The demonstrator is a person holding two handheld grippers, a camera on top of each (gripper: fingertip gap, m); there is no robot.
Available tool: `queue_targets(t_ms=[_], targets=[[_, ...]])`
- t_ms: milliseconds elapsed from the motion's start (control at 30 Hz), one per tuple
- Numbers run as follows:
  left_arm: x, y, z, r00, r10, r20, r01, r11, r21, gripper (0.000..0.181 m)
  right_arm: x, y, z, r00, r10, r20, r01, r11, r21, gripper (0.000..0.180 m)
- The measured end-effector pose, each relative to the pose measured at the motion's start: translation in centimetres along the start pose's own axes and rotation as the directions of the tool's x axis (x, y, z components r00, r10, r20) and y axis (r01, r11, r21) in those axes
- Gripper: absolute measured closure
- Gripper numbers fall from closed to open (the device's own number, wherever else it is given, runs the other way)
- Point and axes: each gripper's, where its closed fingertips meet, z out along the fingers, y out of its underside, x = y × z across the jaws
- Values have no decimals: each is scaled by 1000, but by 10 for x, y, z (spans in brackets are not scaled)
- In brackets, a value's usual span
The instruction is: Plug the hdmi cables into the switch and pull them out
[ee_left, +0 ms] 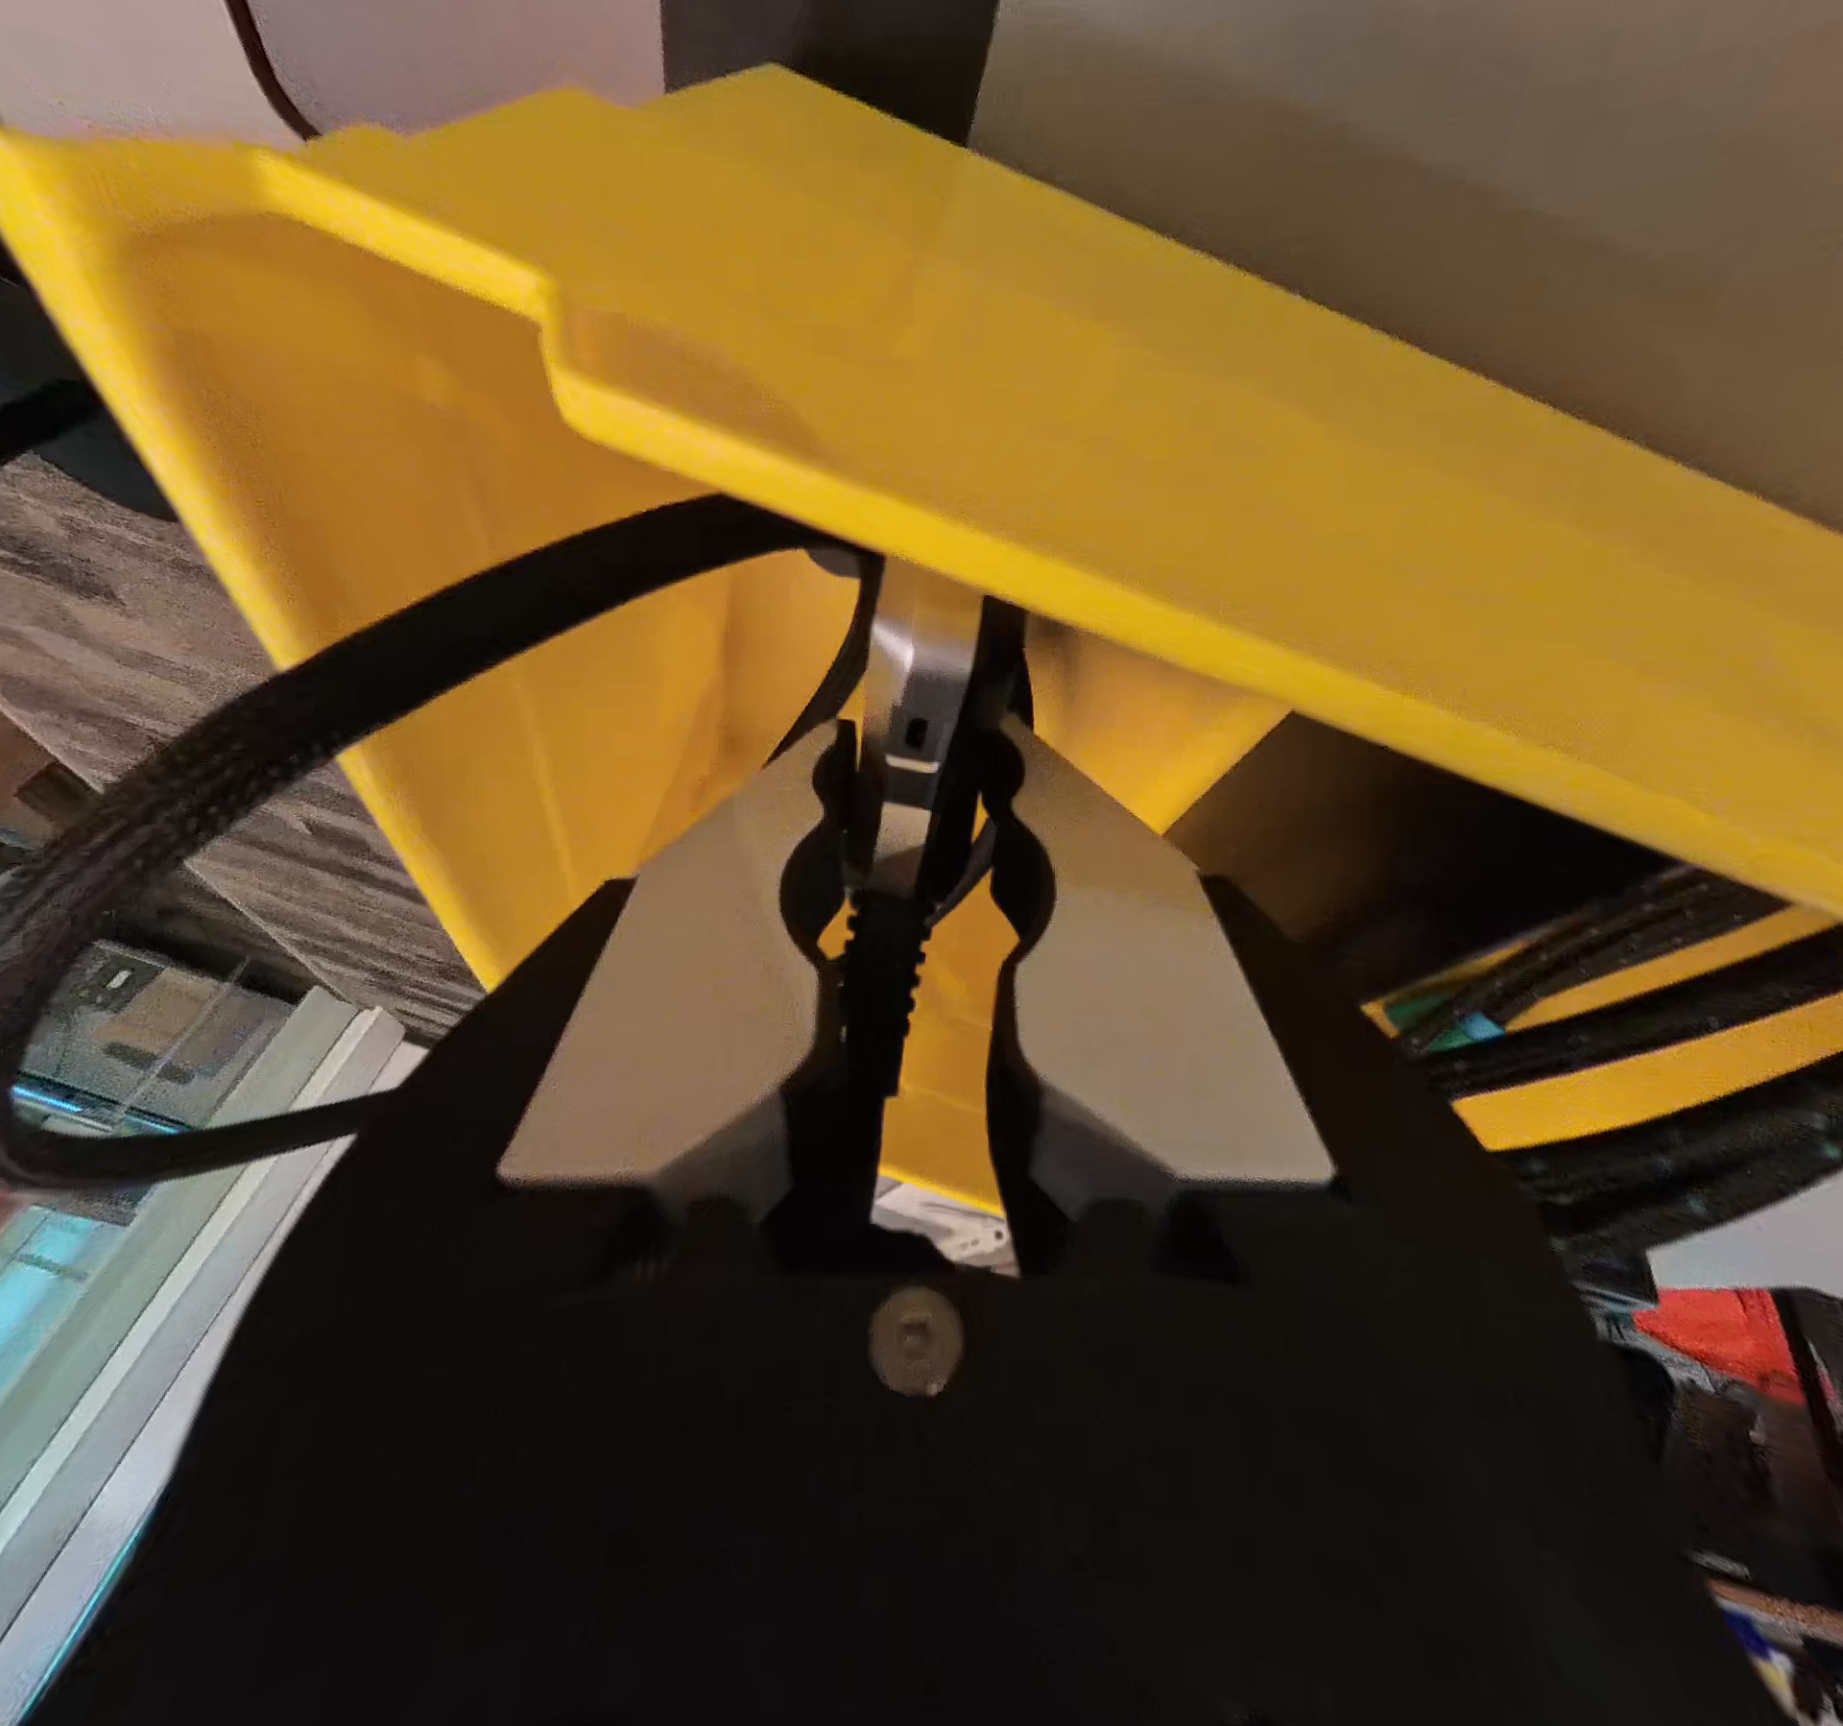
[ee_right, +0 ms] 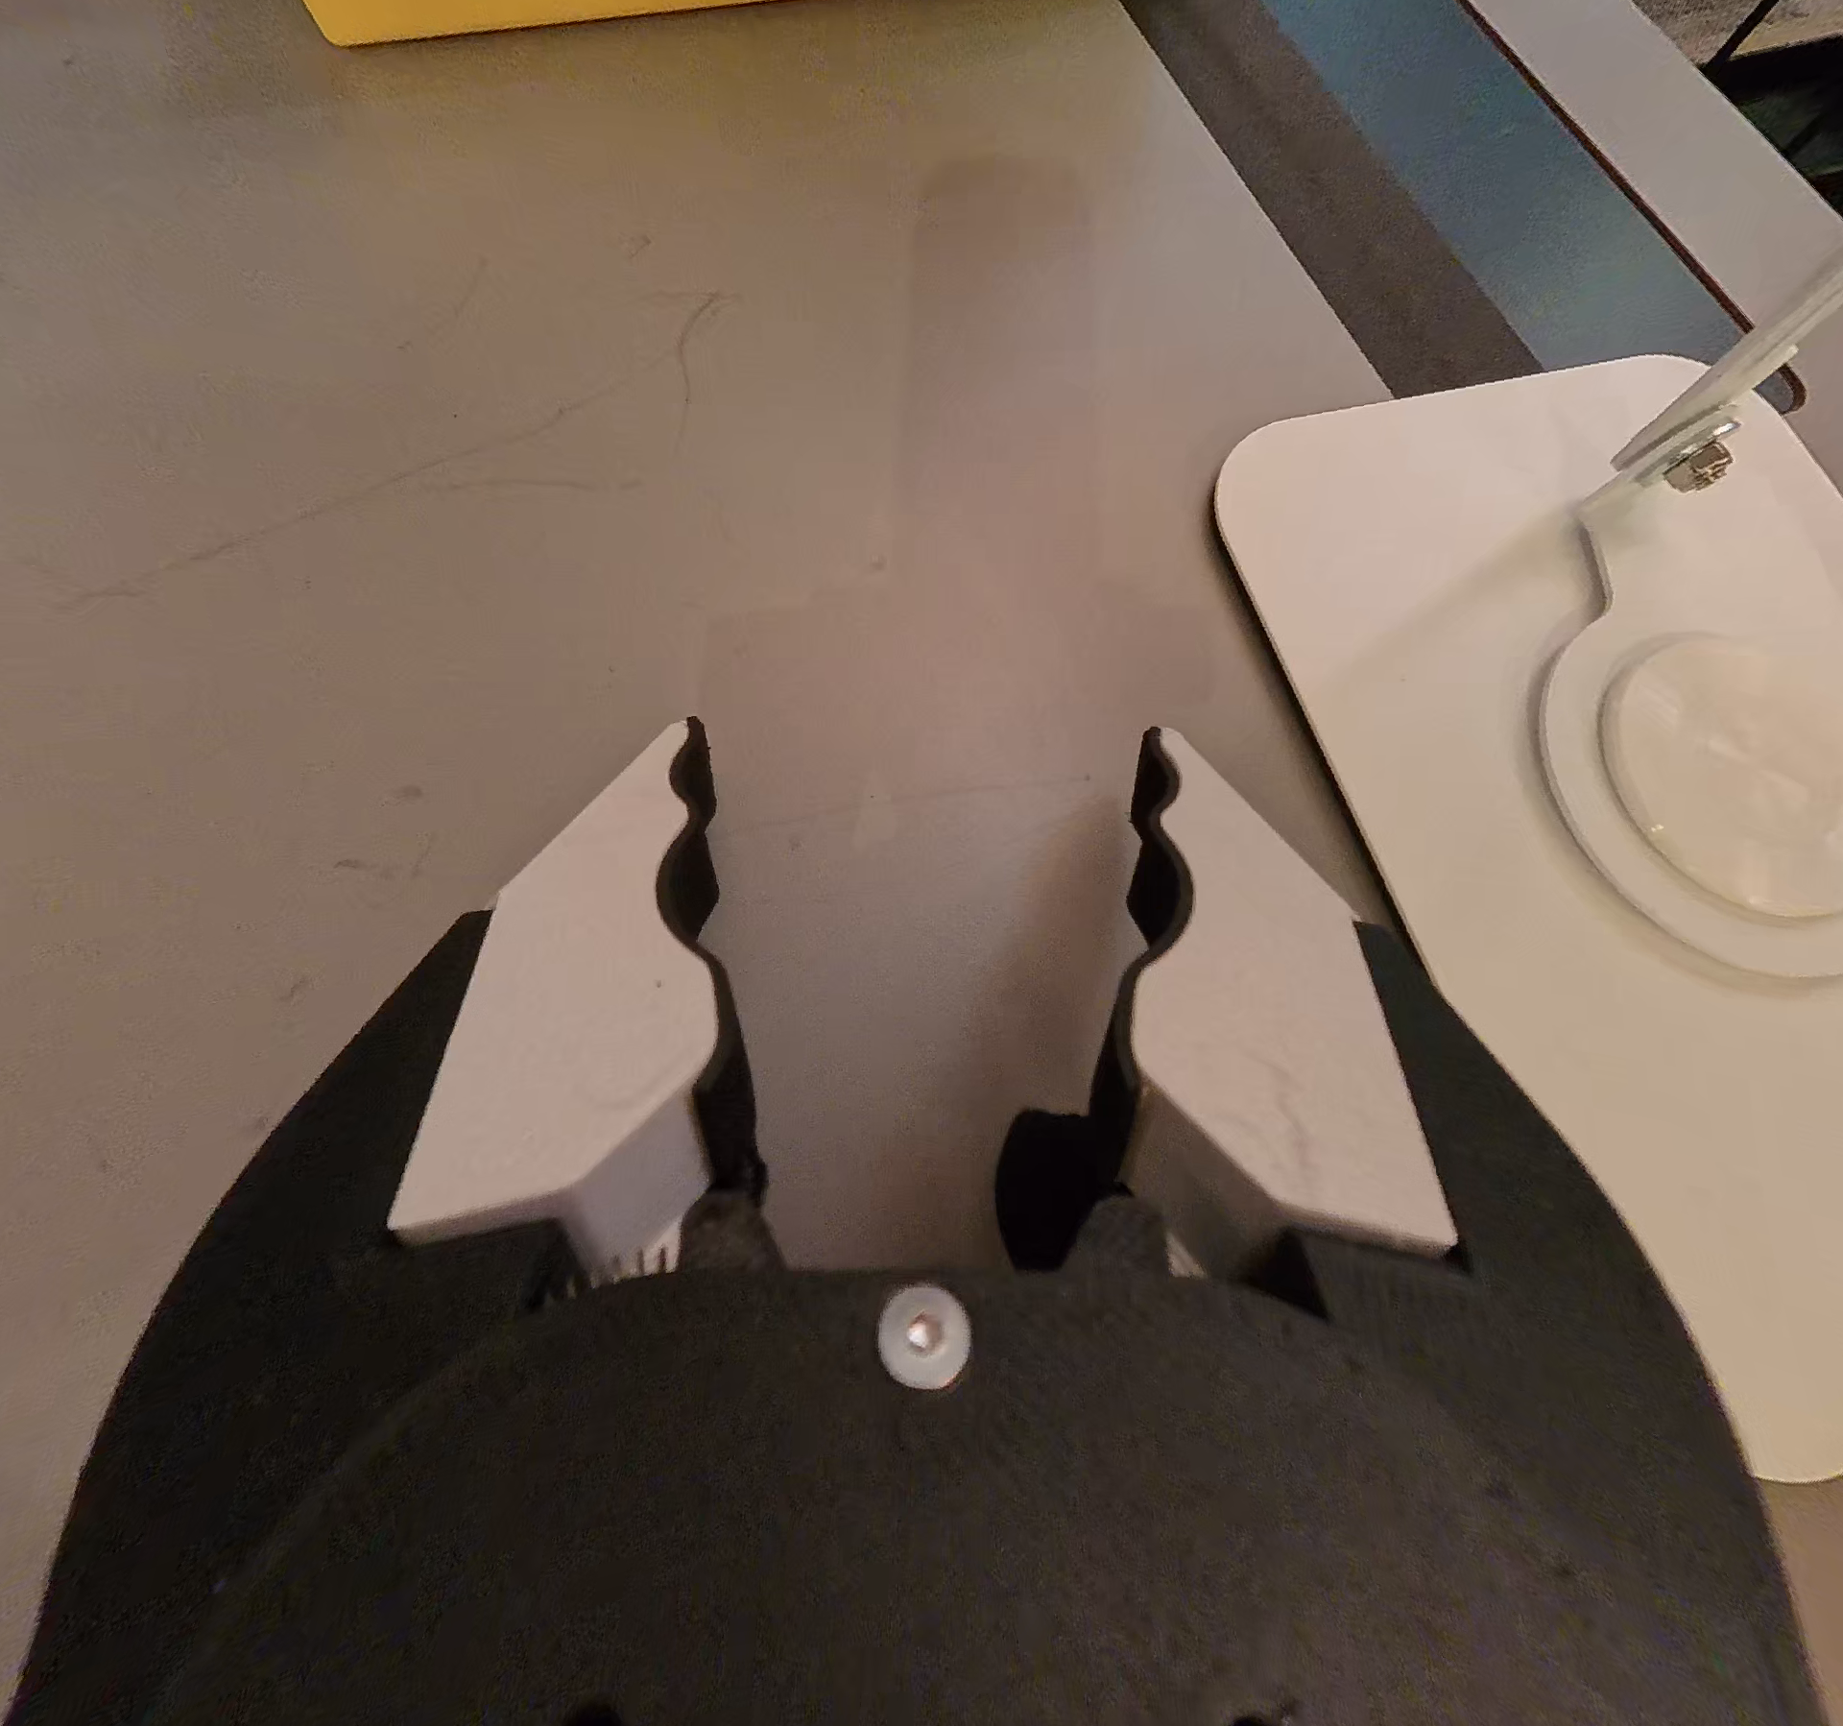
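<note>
Left gripper (ee_left: 922, 781) pinches the black HDMI cable (ee_left: 878, 990) at its plug, whose long axis runs straight ahead into the silver switch (ee_left: 913, 681) under the yellow bin's (ee_left: 997, 362) rim. Right gripper (ee_right: 922, 761) hangs spread and empty over the grey table (ee_right: 499, 382), so the left looks better placed for the next push or pull.

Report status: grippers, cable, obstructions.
Left gripper shut on cable at yellow bin. Right gripper open, empty, over table. Switch unconfirmed.
</note>
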Motion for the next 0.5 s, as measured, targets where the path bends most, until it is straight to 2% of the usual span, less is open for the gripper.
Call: queue_targets(t_ms=[133,200,500], targets=[[4,9,-7,999,25,-25,-25,999,-26,160,0,0,0,1000,2,2,-2,1000,1,96],[-1,13,-16,1000,7,-5,-7,1000,5,160,0,0,0,1000,1,2,-1,1000,1,96],[-27,51,-95,979,-113,170,87,984,156,161,0,0,0,1000,0,1,0,1000,0,96]])
